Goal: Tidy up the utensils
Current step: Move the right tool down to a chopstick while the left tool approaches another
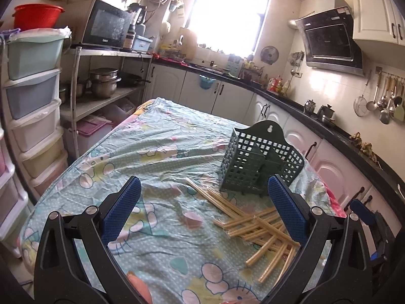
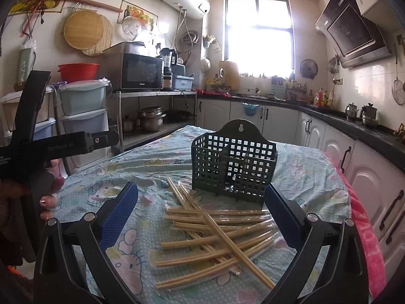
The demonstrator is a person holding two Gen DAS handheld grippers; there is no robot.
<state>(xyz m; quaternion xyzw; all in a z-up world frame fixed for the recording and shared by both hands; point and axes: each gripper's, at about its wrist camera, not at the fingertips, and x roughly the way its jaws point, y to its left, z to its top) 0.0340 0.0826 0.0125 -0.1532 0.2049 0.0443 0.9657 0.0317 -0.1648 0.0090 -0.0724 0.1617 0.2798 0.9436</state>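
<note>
Microwave (image 2: pixel 141 71) on steel shelf w/ pots (image 2: pixel 149 119), red basin (image 2: pixel 78 71), range hood (image 2: pixel 354 29), bright window (image 2: pixel 258 36).

Green lattice basket (image 2: pixel 234 162), tan chopsticks (image 2: pixel 217 235)

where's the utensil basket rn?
The green basket stands upright on the table, centre in the right wrist view, just behind the loose chopsticks.

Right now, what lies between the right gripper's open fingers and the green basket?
In the right wrist view, only scattered chopsticks on the tablecloth lie between the right gripper and green basket.
</note>
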